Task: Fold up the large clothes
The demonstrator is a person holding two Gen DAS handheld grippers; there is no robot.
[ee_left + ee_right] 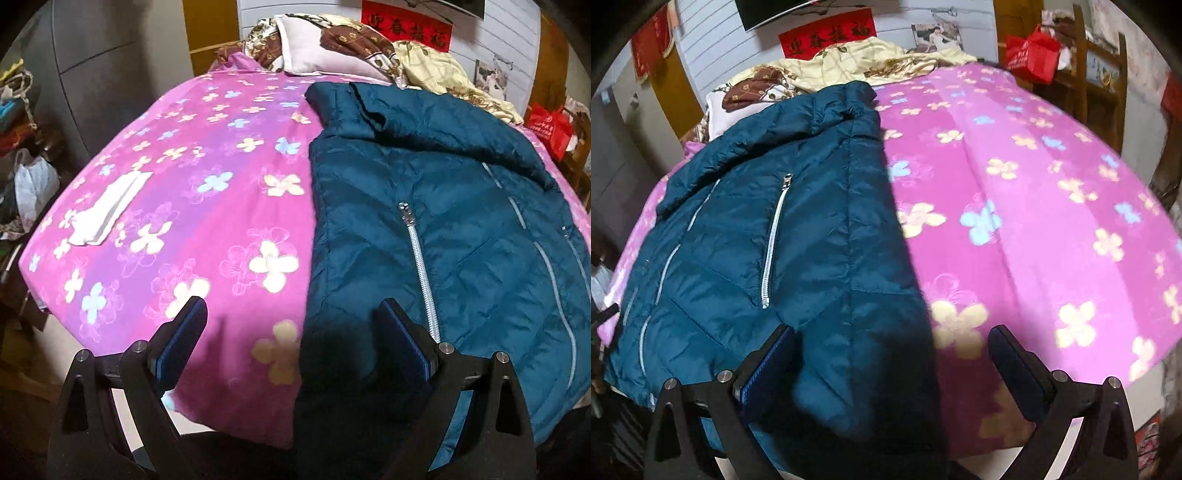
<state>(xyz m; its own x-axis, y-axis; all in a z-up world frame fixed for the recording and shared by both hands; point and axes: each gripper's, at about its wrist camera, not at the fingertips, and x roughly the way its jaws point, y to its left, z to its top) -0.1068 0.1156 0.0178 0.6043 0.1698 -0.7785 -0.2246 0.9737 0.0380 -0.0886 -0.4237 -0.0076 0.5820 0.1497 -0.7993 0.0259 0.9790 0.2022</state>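
A dark teal quilted jacket (pixel 443 229) with silver zippers lies front-up on the pink flowered bedspread (pixel 207 177), its collar toward the pillows. In the right wrist view the jacket (pixel 768 240) fills the left half, the bedspread (pixel 1034 221) the right. My left gripper (pixel 293 321) hangs open above the jacket's left hem edge, nothing between its blue pads. My right gripper (pixel 892 347) is open too, hovering over the jacket's right side edge near the hem, not touching it. The jacket's sleeves are not visible.
A folded white cloth (pixel 107 210) lies on the bedspread's left side. Pillows and crumpled quilts (pixel 332 48) pile up at the headboard. A red bag (pixel 1032 55) sits on wooden furniture beside the bed. Bags and clutter (pixel 26 166) stand on the floor at left.
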